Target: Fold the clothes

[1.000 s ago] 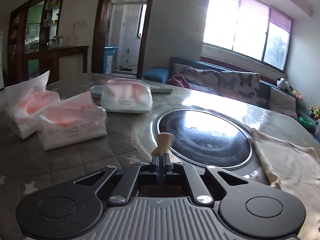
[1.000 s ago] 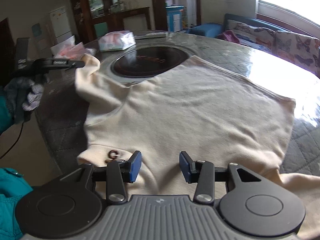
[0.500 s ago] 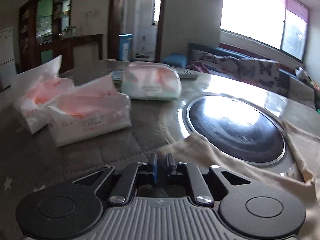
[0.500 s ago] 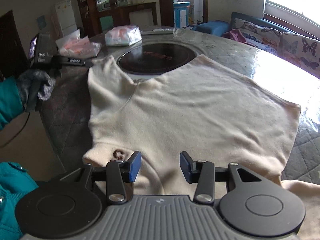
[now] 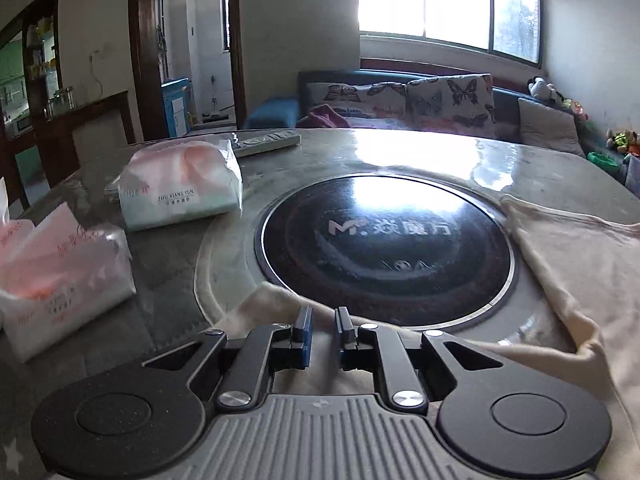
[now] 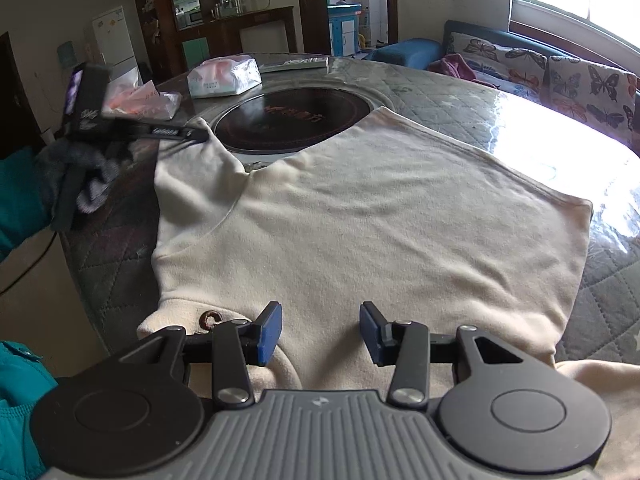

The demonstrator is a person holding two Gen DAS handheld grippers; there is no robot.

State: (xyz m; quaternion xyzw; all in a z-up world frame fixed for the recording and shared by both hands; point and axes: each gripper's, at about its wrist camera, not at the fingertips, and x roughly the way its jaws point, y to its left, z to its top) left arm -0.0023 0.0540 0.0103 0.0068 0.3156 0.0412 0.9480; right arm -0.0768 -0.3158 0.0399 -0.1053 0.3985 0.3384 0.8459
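Shirt (image 6: 360, 232) lies flat on the table (image 6: 460, 100) — left gripper (image 5: 322, 326) slightly parted over its sleeve tip (gripping nothing), right gripper (image 6: 320, 332) wide open near the collar.

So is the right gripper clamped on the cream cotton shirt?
No, the right gripper hovers with jaws wide apart above the cream cotton shirt.

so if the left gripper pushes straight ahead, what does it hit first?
Probably the sleeve tip just past the left gripper, then the black hob set in the table. Depth is unclear.
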